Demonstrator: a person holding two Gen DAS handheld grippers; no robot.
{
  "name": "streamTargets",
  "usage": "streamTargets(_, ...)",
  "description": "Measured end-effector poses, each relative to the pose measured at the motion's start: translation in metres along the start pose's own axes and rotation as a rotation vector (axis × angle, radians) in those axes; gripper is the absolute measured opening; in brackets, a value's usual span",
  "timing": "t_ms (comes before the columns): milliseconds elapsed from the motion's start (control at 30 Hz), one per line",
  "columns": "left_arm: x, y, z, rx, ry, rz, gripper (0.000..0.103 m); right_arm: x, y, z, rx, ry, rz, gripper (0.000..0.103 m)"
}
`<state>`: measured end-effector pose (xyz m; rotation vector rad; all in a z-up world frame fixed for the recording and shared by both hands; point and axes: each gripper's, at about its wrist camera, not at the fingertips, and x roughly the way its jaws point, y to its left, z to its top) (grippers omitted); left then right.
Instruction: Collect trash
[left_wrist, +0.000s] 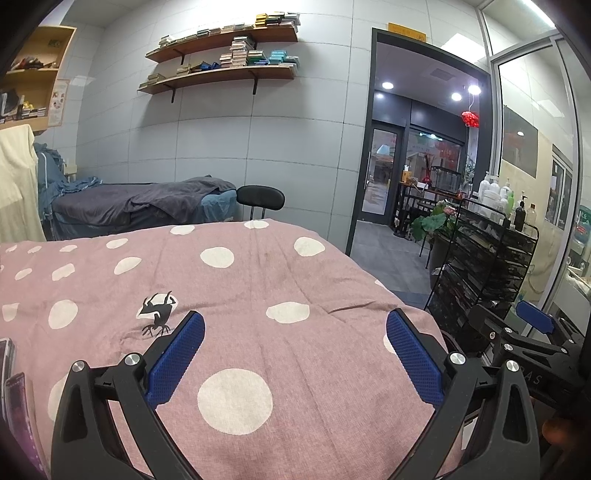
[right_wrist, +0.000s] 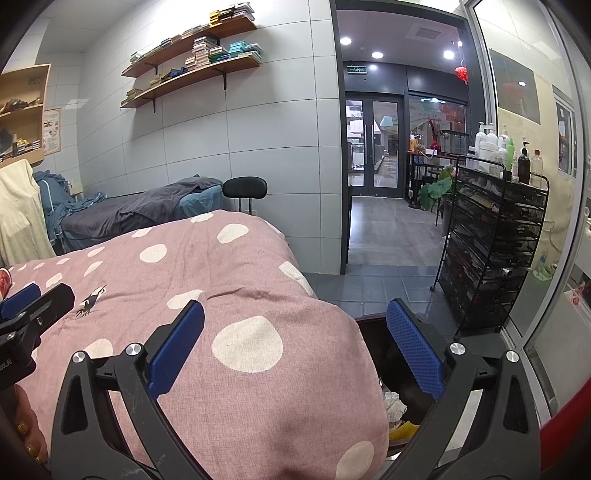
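Note:
My left gripper (left_wrist: 295, 325) is open and empty, held over the pink polka-dot blanket (left_wrist: 258, 280) on the bed. My right gripper (right_wrist: 295, 317) is open and empty, over the bed's right corner. Below it, beside the bed, stands a dark trash bin (right_wrist: 384, 350) holding crumpled white paper (right_wrist: 394, 402) and a yellow scrap (right_wrist: 402, 432). The right gripper also shows at the right edge of the left wrist view (left_wrist: 532, 321). The left gripper shows at the left edge of the right wrist view (right_wrist: 22, 299). Wrappers (left_wrist: 14, 387) lie at the bed's left edge.
A black wire rack (right_wrist: 495, 251) with bottles on top stands to the right by a glass wall. A black chair (right_wrist: 244, 188) and a second bed with a grey cover (right_wrist: 147, 206) lie beyond. An open doorway (right_wrist: 376, 147) leads to a tiled hall.

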<state>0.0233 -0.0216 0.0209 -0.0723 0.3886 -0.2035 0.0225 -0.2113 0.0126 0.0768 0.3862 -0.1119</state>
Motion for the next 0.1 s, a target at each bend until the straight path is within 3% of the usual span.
streamTargets(100, 0.0012, 0.0016, 0.0001, -0.005, 0.007, -0.003, 0.097, -0.0002, 0.0004, -0.0003, 0.001, -0.001, -0.001, 0.097)
